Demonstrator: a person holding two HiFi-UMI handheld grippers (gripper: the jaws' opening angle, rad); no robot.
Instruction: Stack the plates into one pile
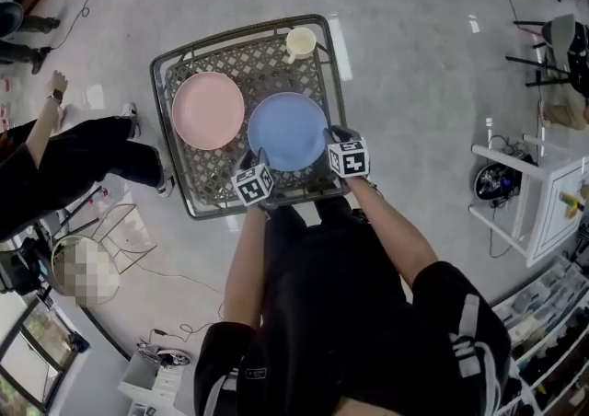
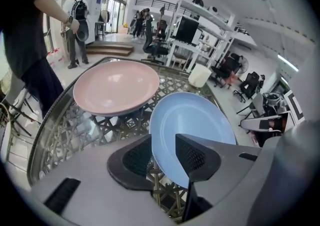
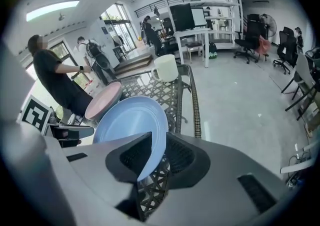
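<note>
Seen from above, a person in black reaches both bare forearms forward and down, elbows slightly bent. Each hand carries a gripper with a marker cube on top. The left gripper (image 1: 259,159) and right gripper (image 1: 335,136) both slant down toward the near edge of a blue plate (image 1: 287,129), one at each side of it.

In the left gripper view, the fingers (image 2: 132,160) are spread, with the plate's near left rim between them. One finger is outside the rim and the other is over the plate's face. In the right gripper view, the fingers (image 3: 182,155) also stand apart, closer in on the near right rim between them.

The blue plate lies flat and face up on a square tabletop (image 1: 267,64) of open metal lattice with a raised rim. Being round, it has no long axis. A pink plate (image 1: 208,110) lies flat beyond and to the left of the left fingers, just beside the blue plate. A cream cup (image 1: 300,42) stands well beyond the fingers, at the far edge.

The tabletop stands on a pale, glossy floor (image 1: 414,55). The room is a bright workshop with shelves, monitors and office chairs (image 3: 252,32). A bystander (image 1: 64,156) stands off to the left of the left fingers.
</note>
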